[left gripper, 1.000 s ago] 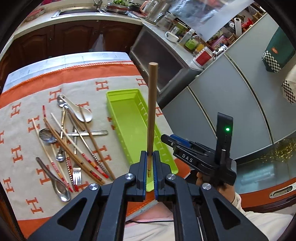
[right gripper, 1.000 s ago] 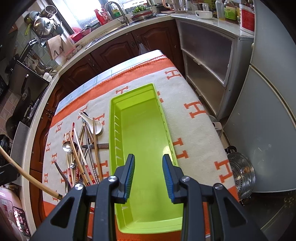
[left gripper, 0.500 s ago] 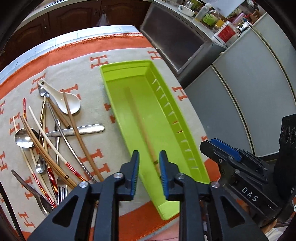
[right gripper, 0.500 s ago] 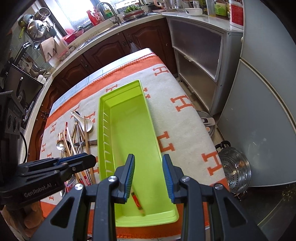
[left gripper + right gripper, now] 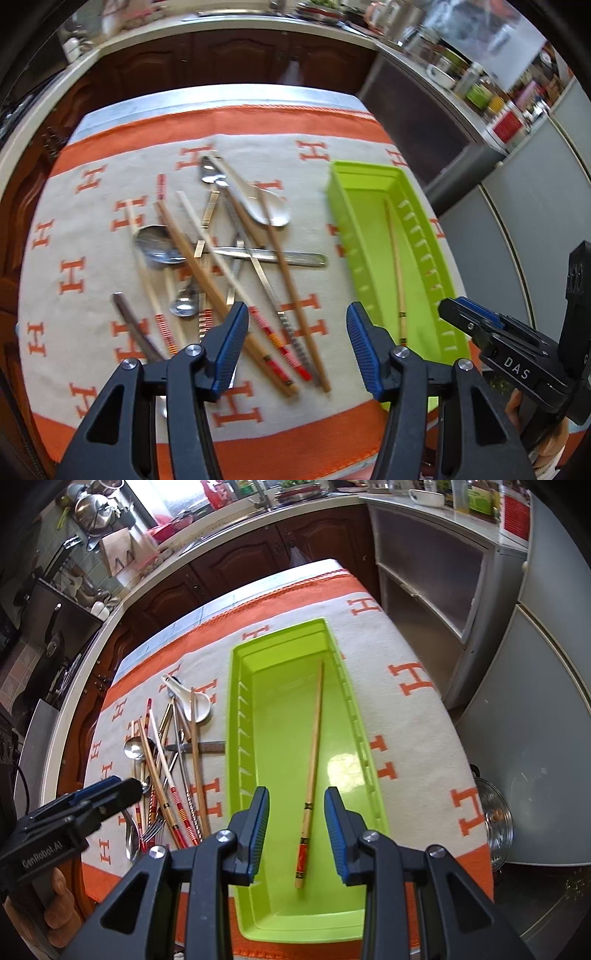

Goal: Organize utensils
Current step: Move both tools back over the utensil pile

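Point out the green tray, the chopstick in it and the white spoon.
Green tray (image 5: 236,716): right wrist view, left rim.
Chopstick (image 5: 314,746): right wrist view, mid-shaft, lying in the tray.
White spoon (image 5: 271,212): left wrist view, bowl.

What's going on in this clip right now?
A person with a gripper in each hand is sorting utensils into a green tray. One chopstick lies alone in the tray. The left gripper is open and empty above the pile of chopsticks, spoons and forks on the orange-patterned cloth. The right gripper is open and empty over the tray's near end.
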The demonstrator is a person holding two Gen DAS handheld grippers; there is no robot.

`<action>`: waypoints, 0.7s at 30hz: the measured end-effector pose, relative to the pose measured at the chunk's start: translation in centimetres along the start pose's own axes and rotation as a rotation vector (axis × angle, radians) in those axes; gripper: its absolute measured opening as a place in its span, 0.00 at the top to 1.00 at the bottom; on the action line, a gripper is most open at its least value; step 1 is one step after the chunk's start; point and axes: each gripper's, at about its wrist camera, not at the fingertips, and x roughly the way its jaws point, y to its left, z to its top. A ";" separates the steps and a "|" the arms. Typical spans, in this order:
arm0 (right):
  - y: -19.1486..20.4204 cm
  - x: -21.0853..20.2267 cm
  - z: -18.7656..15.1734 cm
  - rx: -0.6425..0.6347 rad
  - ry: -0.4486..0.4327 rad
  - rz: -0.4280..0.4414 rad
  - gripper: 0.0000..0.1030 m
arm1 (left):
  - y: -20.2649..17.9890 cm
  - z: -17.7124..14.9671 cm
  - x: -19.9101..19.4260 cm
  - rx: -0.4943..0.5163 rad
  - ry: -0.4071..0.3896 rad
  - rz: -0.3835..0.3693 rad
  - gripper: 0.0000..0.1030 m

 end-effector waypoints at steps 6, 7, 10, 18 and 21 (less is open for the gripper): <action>2.1 0.3 -0.2 -0.051 0.003 0.023 0.70 | 4.3 -0.9 -2.9 -0.064 -0.061 0.094 0.48; 2.3 0.4 -0.2 -0.058 0.005 0.026 0.70 | 5.1 -1.2 -3.4 -0.075 -0.070 0.108 0.48; 3.4 0.7 -0.2 -0.082 0.012 0.040 0.70 | 7.1 -1.9 -4.3 -0.107 -0.086 0.145 0.48; 6.9 1.8 -0.2 -0.180 0.034 0.091 0.70 | 10.5 -3.6 -3.2 -0.177 -0.041 0.154 0.48; 8.4 2.6 0.1 -0.216 0.044 0.115 0.70 | 10.4 -3.8 -2.3 -0.171 -0.026 0.127 0.49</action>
